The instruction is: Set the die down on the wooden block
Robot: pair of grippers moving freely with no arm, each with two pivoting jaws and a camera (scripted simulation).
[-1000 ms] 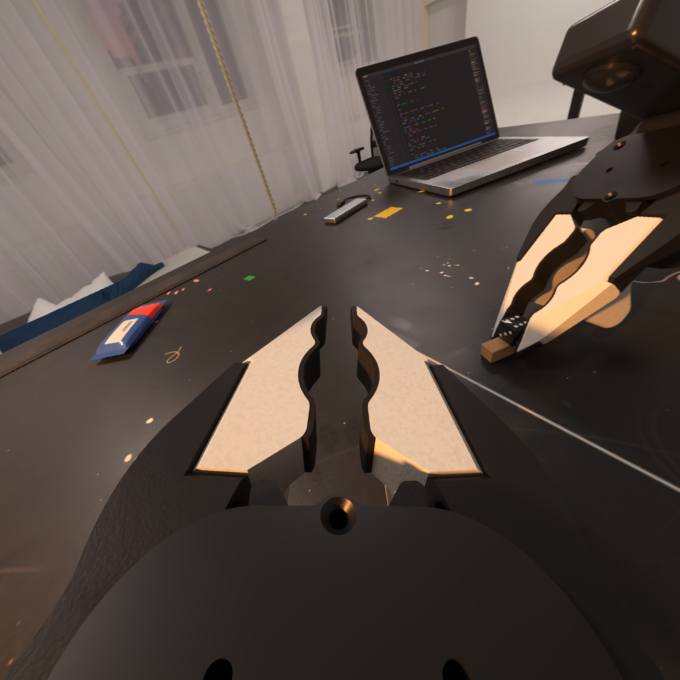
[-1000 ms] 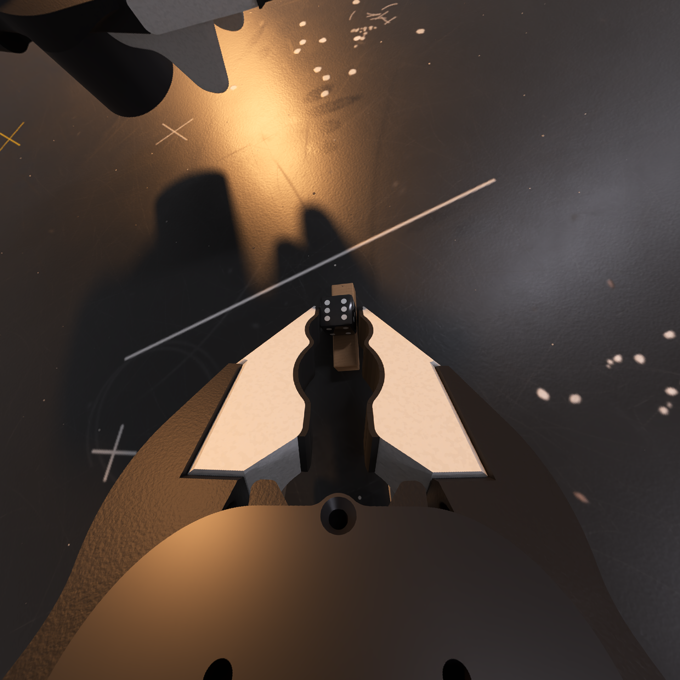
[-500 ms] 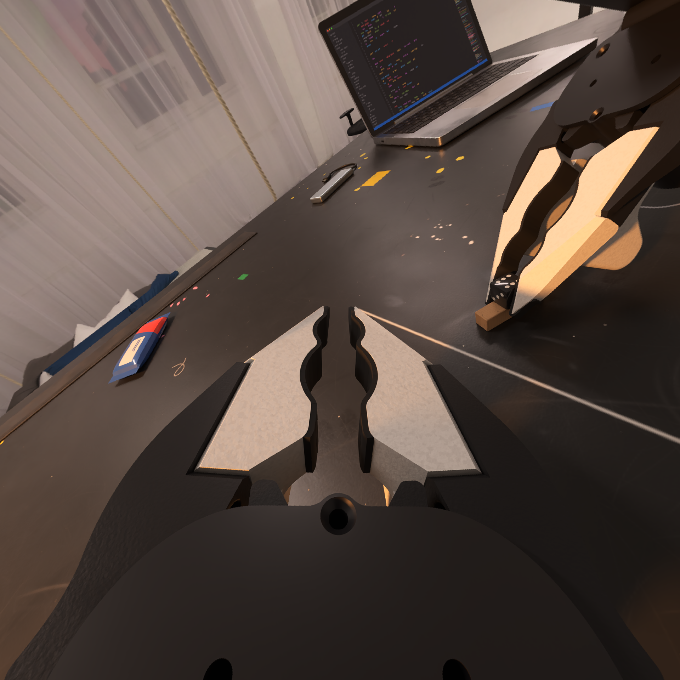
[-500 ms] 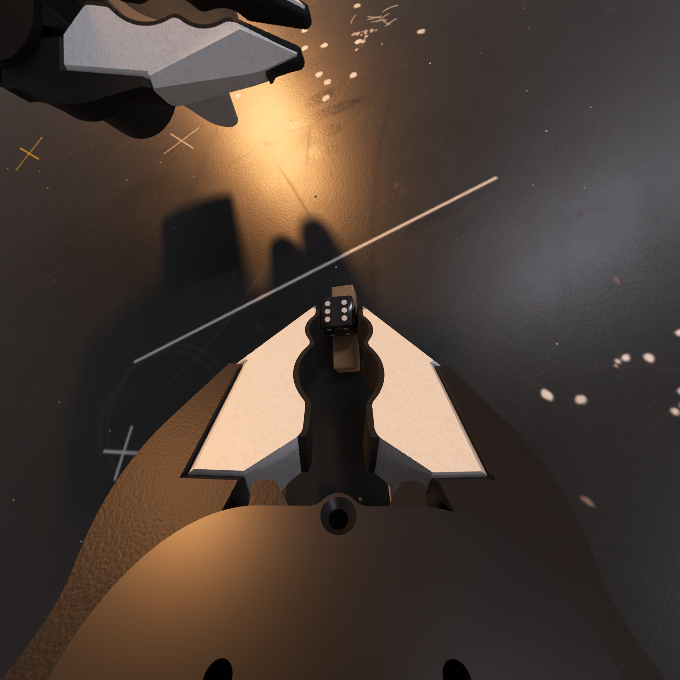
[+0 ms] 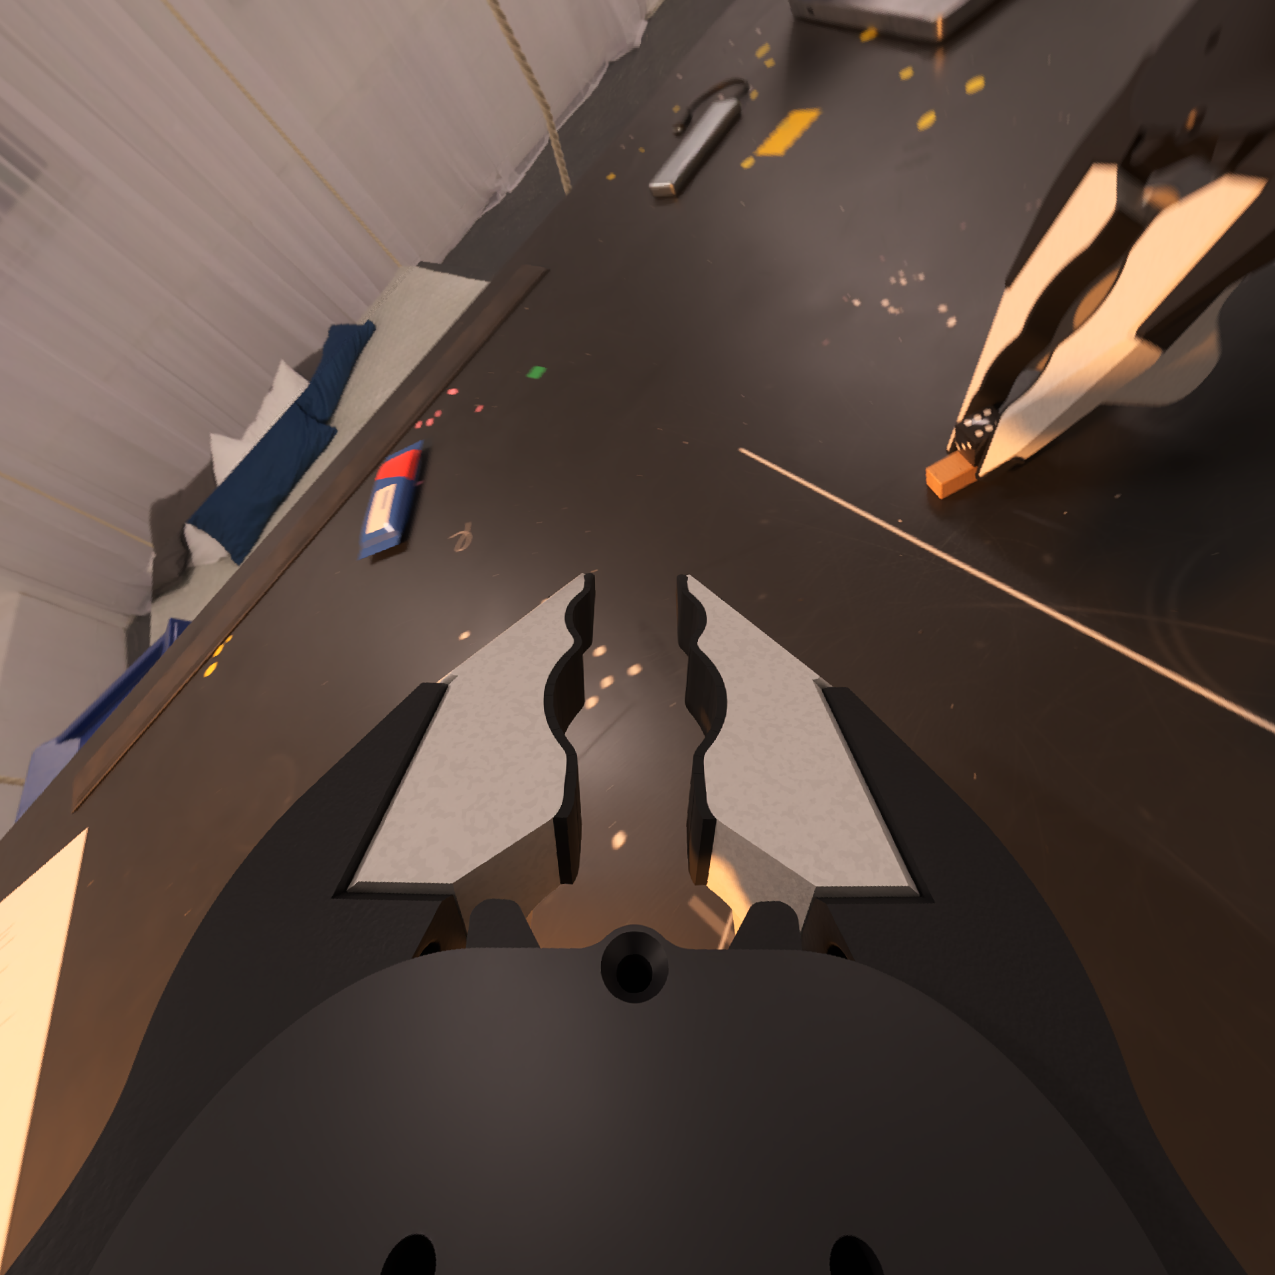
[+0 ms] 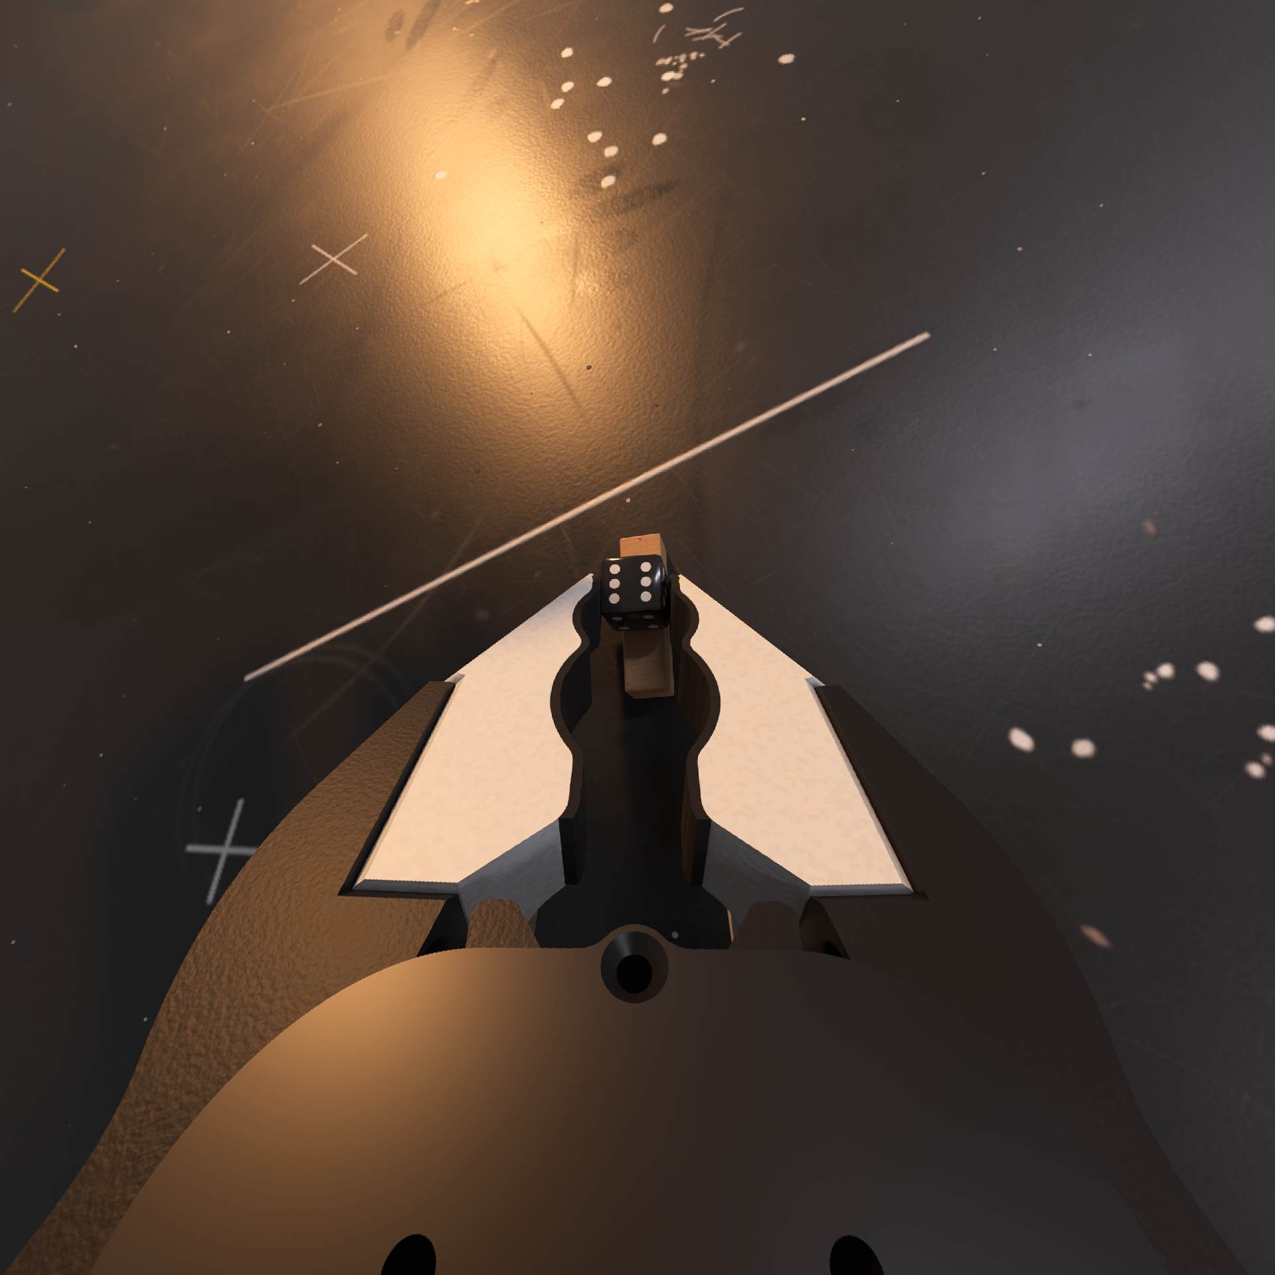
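Note:
A small black die (image 6: 635,593) with white pips sits between the fingertips of my right gripper (image 6: 635,579), which is shut on it. The die rests on top of a small wooden block (image 6: 647,666) lying on the dark table. In the left wrist view the same die (image 5: 980,431) is at the right gripper's (image 5: 983,441) tips, directly on the block (image 5: 951,476), at the right. My left gripper (image 5: 635,579) is open and empty above the table, well to the left of the block.
A thin white line (image 5: 1000,593) crosses the dark table (image 5: 690,414) near the block. A blue and red packet (image 5: 393,500) lies by the table's far left edge (image 5: 310,524). A silver hub (image 5: 697,138) and a laptop's edge (image 5: 890,17) are farther back.
My left gripper has opened wider, tilted down toward the table and left the right wrist view. My right gripper still holds the die on the block, almost unmoved.

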